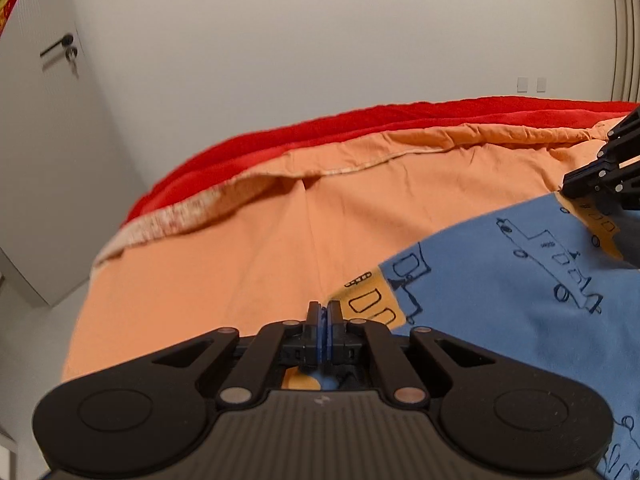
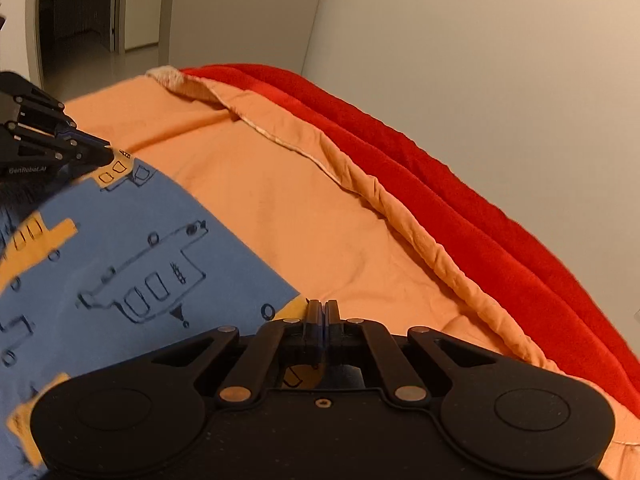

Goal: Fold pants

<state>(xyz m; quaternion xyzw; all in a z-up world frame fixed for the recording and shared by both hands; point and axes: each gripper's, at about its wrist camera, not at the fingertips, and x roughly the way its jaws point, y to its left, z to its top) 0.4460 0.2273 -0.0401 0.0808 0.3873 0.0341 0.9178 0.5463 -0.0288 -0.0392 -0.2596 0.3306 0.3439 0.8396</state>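
Blue pants (image 1: pixel 500 292) printed with dark line drawings and orange patches lie spread on an orange bed sheet (image 1: pixel 240 260). My left gripper (image 1: pixel 324 312) is shut, its pads pinching the pants' near corner by an orange patch. In the right wrist view the left gripper (image 2: pixel 108 154) bites that same corner at the far left. My right gripper (image 2: pixel 322 308) is shut on the other corner of the pants (image 2: pixel 132 240); it also shows as the right gripper (image 1: pixel 565 189) at the right edge of the left wrist view. The pants' edge runs straight and taut between the two grippers.
A red blanket (image 2: pixel 480 240) lies bunched along the far side of the orange sheet (image 2: pixel 320 220), against a white wall. A white door with a dark handle (image 1: pixel 60 52) stands at the left. An open doorway (image 2: pixel 76 4) shows beyond the bed.
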